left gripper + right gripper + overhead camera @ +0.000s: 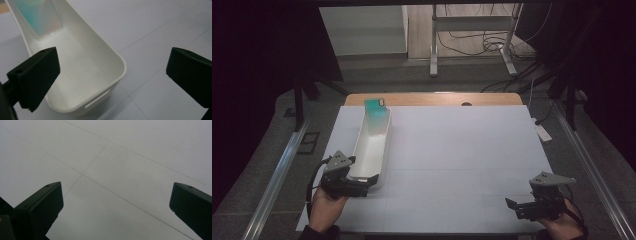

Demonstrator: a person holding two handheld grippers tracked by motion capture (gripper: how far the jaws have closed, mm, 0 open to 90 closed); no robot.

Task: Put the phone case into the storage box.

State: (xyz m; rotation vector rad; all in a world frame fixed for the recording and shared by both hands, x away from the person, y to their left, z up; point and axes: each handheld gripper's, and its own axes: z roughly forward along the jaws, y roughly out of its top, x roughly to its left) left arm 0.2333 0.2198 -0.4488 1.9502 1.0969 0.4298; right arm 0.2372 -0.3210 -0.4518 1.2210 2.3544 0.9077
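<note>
High view is showing one long white tray (373,145) lying on the white counter (462,160), running from about 12 o'clock down to 6 o'clock on the counter's left part. At the tray's far, 12 o'clock end, one teal object (375,107) is sitting inside; its lower part is blurring into the tray's pale inside, and what it is cannot be told. The left gripper (362,189) is hovering at the tray's near, 6 o'clock end, jaws spread wide and holding nothing. Whether a jaw is touching the tray wall is hard to make out from above.

Left gripper view is showing the tray (82,75) cut off at the top edge, with its rounded near end and one slot handle facing the camera. The teal object (37,17) is appearing at 11 o'clock, also cut off by the frame and out of focus. The left jaw is standing over the tray's inside and the right jaw is standing over bare counter (162,30), so the tray's end wall is lying between them.

The right gripper (517,207) is hanging at the counter's 5 o'clock corner, well apart from the tray, jaws spread and empty. Right gripper view is showing faint seam lines crossing the counter (120,160) between the two jaws.

Two grippers, one tray and one teal object are making up the count.
</note>
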